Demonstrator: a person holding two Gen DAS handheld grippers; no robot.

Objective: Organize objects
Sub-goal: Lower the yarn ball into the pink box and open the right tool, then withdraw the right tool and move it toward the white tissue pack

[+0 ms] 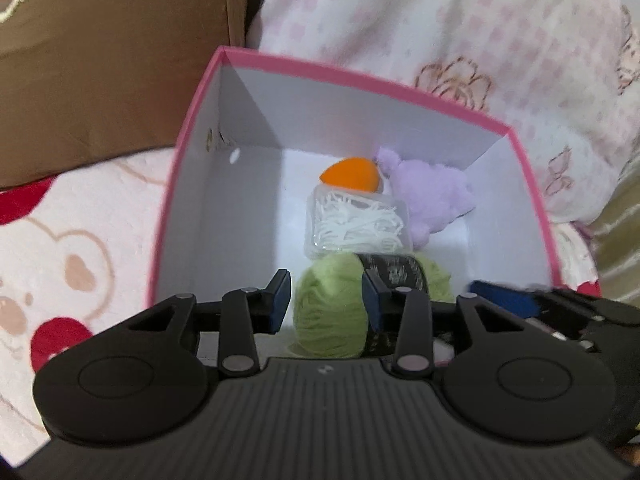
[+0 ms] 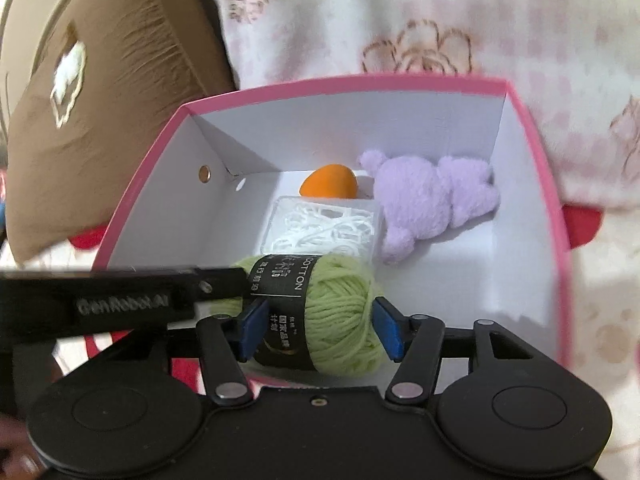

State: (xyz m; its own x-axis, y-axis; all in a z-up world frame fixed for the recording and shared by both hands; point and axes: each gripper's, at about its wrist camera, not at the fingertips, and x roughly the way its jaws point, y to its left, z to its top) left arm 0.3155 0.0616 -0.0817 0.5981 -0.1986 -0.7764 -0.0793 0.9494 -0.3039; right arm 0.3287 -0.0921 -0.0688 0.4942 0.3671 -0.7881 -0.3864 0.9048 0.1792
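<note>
Inside pink box [image 2: 340,80]: yarn [image 2: 340,320], plush [image 2: 432,204], orange egg [image 2: 329,182], case [image 2: 320,228] | right tongs [image 2: 320,330] pinch yarn | left tongs [image 1: 326,300] spread

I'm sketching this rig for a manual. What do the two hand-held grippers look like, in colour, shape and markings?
Both match. The left hand-held gripper and right hand-held gripper have a matte black ribbed body, two round black discs at the base, and black linkage bars joined by silver pivot pins. Each finger ends in a flat blue pad. In the right wrist view, the left one's side carries pale lettering, too blurred to read with certainty. No cables or sleeves show.
</note>
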